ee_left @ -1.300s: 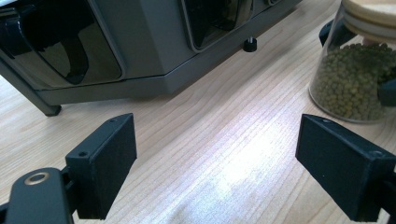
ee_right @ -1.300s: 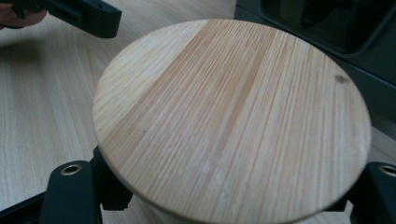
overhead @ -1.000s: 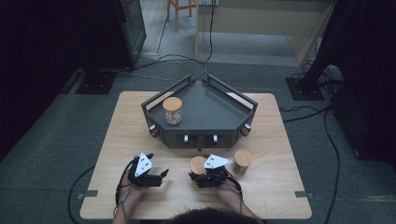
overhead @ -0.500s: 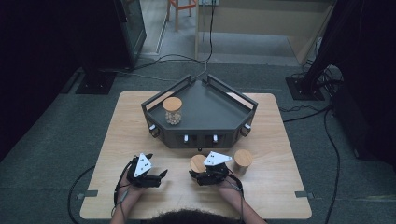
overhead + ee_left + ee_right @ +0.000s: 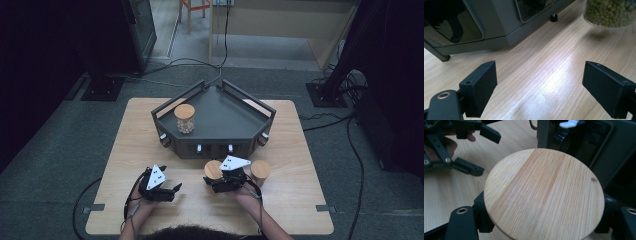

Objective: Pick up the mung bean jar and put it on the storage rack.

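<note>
no readable writing anywhere. dark tray [image 5: 225, 117] at table [image 5: 130, 145] centre w/ one jar [image 5: 184, 118] on it. r gripper [image 5: 216, 181] pinching wood-lidded jar [image 5: 544, 192] just in front. l gripper [image 5: 172, 190] jaws spread, nothing between.

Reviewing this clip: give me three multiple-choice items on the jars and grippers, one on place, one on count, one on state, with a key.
1. Where is the jar on the tray?
A. left part of the grey tray
B. right part
C. under it

2. How many wooden-lidded jars show in the high view?
A. one
B. two
C. three

3. How is the right hand-held gripper?
A. open, holding nothing
B. shut on the held jar
C. lying on the table

Key:
1 A, it stands near the tray's left rail.
2 C, one on the tray, the held one, and the spare jar by the right hand.
3 B, the jaws clamp below the round lid, while the left hand-held gripper gapes over bare wood.
</note>
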A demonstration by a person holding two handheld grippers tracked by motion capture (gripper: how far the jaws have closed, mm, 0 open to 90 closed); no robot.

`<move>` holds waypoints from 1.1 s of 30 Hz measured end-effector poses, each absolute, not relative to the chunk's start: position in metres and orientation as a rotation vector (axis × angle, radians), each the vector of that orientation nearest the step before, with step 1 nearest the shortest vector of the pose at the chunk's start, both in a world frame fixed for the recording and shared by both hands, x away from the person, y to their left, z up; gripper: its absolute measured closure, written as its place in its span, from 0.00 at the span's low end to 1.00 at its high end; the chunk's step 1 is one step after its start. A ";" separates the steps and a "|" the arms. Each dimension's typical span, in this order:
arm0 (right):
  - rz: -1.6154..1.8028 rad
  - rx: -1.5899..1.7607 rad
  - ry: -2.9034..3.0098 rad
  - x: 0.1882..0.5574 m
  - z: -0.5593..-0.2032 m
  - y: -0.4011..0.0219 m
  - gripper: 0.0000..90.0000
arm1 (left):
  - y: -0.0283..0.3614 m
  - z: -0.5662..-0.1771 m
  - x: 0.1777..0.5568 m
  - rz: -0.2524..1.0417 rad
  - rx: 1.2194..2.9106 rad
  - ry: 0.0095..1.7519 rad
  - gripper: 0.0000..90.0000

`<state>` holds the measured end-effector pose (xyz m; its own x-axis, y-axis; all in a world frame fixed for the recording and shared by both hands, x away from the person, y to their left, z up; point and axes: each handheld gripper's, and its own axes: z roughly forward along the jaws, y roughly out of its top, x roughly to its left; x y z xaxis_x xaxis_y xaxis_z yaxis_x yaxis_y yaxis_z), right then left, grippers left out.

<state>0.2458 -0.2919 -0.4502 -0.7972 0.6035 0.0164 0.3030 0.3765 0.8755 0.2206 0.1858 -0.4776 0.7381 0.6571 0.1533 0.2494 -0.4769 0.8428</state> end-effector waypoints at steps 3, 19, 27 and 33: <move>1.392 0.797 2.331 0.247 -0.446 -0.293 0.28 | 0.185 -0.478 0.220 0.590 2.063 0.684 0.14; 1.397 0.796 2.330 0.255 -0.430 -0.297 0.28 | 0.186 -0.477 0.221 0.594 2.063 0.689 0.14; 1.397 0.795 2.333 0.258 -0.424 -0.297 0.28 | 0.186 -0.477 0.221 0.596 2.067 0.698 0.14; 1.395 0.787 2.335 0.260 -0.420 -0.297 0.28 | 0.187 -0.477 0.221 0.598 2.065 0.703 0.14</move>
